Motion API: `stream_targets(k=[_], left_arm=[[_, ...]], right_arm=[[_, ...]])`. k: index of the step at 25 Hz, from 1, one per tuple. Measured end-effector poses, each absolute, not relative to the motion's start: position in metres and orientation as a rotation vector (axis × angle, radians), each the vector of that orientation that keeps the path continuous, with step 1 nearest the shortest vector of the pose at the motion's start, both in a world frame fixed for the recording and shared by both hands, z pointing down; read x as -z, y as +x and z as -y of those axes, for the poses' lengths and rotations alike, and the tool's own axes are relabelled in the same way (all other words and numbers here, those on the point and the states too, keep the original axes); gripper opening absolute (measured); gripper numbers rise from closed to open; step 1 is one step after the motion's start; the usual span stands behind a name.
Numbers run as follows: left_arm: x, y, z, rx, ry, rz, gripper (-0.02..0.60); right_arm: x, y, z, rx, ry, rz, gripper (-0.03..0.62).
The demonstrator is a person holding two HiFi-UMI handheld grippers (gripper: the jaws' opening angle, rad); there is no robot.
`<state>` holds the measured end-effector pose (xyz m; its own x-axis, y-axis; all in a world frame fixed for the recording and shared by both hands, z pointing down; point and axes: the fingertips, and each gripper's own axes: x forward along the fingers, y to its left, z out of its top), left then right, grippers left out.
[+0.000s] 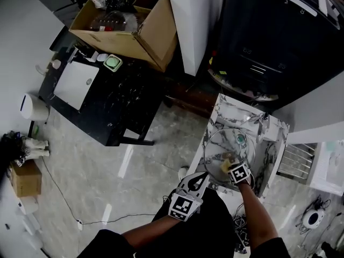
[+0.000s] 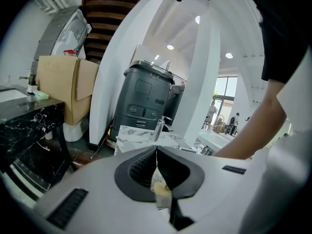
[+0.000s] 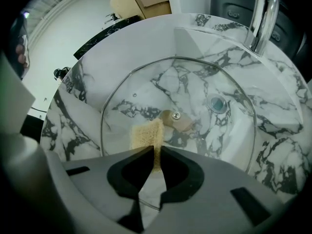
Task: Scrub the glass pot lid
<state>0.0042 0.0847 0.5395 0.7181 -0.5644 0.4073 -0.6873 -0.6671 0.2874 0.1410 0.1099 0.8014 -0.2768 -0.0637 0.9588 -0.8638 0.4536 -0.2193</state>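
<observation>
Filling most of the white, dark-veined marble sink (image 1: 271,129) at the right of the scene, the glass pot lid (image 1: 217,144) is lying in the basin. It is showing as a clear round pane with a thin metal rim, and the marble veins are reading straight through the glass. A chrome faucet (image 3: 263,16) is rising at the far right edge of the sink.

The left gripper (image 2: 157,152) is reaching in from the near left. Its jaws are pressing together on a thin, pale edge, and in the head view its tip is meeting the lid's near-left rim, so it is gripping the lid there.

The right gripper (image 3: 156,150) is coming in from the near side and hanging over the near half of the lid. Its jaws are closing tightly on the near end of a yellow sponge (image 3: 147,134). The far end of the sponge is sticking out past the jaw tips and lying flat against the glass, touching it just left of centre.

Just beside the sponge, on its far right, a small brownish knob (image 3: 178,121) with a metal screw head is marking the lid's middle. Whether the knob is above or below the glass is not clear. Farther right, the round drain (image 3: 217,104) of the sink is showing through the pane, well apart from both sets of jaws.
</observation>
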Motion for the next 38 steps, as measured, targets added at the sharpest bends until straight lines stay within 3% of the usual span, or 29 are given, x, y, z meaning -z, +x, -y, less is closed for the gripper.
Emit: stream_targets(k=[38], left_arm=[[-0.542,-0.025,-0.062,-0.385,2.489,0.971,0.017]], right_arm=[[-0.794,0.058,-0.083,-0.943,0.674,1.779,0.055]])
